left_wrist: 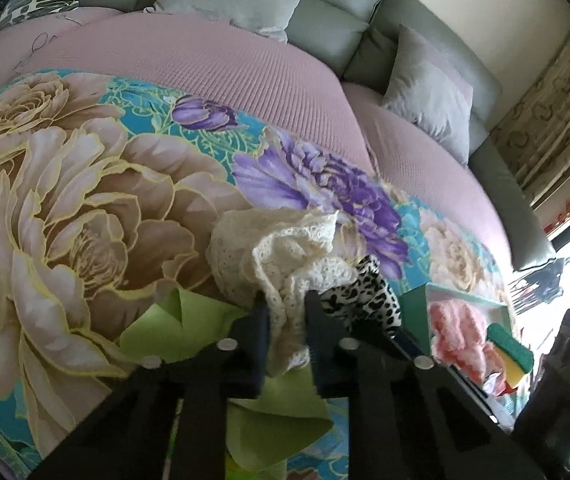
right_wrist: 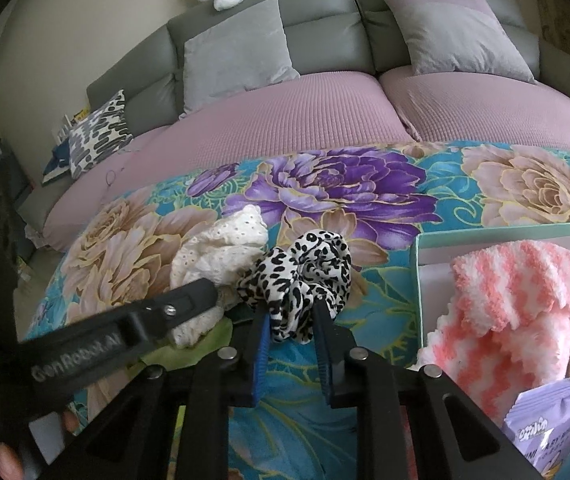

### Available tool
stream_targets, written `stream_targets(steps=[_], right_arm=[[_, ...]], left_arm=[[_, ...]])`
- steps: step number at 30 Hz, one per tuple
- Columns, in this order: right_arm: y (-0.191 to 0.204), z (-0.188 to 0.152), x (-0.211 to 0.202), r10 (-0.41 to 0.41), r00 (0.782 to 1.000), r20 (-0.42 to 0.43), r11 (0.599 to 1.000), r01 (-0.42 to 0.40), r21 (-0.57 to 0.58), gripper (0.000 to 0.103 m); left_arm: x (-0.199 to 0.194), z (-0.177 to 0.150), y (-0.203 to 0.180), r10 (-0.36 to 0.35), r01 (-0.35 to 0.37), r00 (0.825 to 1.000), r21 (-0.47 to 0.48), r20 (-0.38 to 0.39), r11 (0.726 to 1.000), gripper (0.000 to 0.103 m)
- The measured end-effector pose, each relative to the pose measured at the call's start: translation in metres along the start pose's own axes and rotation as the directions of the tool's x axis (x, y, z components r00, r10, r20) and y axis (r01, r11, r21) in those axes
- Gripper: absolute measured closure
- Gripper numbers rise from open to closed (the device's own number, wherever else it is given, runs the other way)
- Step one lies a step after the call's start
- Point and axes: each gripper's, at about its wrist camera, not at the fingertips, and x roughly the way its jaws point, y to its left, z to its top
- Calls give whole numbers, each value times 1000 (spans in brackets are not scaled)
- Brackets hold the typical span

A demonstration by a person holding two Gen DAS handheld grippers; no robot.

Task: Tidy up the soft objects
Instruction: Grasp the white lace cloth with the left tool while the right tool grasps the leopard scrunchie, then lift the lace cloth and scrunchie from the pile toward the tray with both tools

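A: Left gripper (left_wrist: 287,300)?
B: Narrow, pinching the cream lace cloth (left_wrist: 281,256); the bulk bunches just ahead of the tips, over green paper (left_wrist: 173,328).
A: Right gripper (right_wrist: 289,320)?
B: Closed on the leopard scrunchie (right_wrist: 305,276), which loops up ahead of the tips, touching the lace.
A: The box?
B: Teal box (right_wrist: 419,280) sits right of both and nearer the right tongs, pink fuzzy socks (right_wrist: 513,304) inside. I'd guess the scrunchie goes there.

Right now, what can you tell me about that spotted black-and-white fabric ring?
The leopard-print scrunchie is a gathered ring of thin, smooth-looking white fabric with black spots. It sits bunched on the floral blanket, its near part pinched in the right gripper. The cream eyelet lace cloth touches its left side; the teal box stands to its right.
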Motion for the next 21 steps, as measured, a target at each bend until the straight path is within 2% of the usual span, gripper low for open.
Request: stream_targets(steps=[5, 11, 21], right_arm=[[-1, 1, -6, 3, 1000, 15, 1000, -3, 4, 89], [1, 5, -22, 35, 998, 58, 999, -35, -1, 91], [-6, 17, -85, 32, 981, 190, 999, -36, 19, 91]], left_arm=[[-9, 2, 0, -8, 9, 999, -5, 37, 1000, 91], [-39, 7, -6, -28, 26, 991, 11, 127, 1000, 92], [-94, 6, -38, -69, 47, 964, 90, 257, 995, 92]])
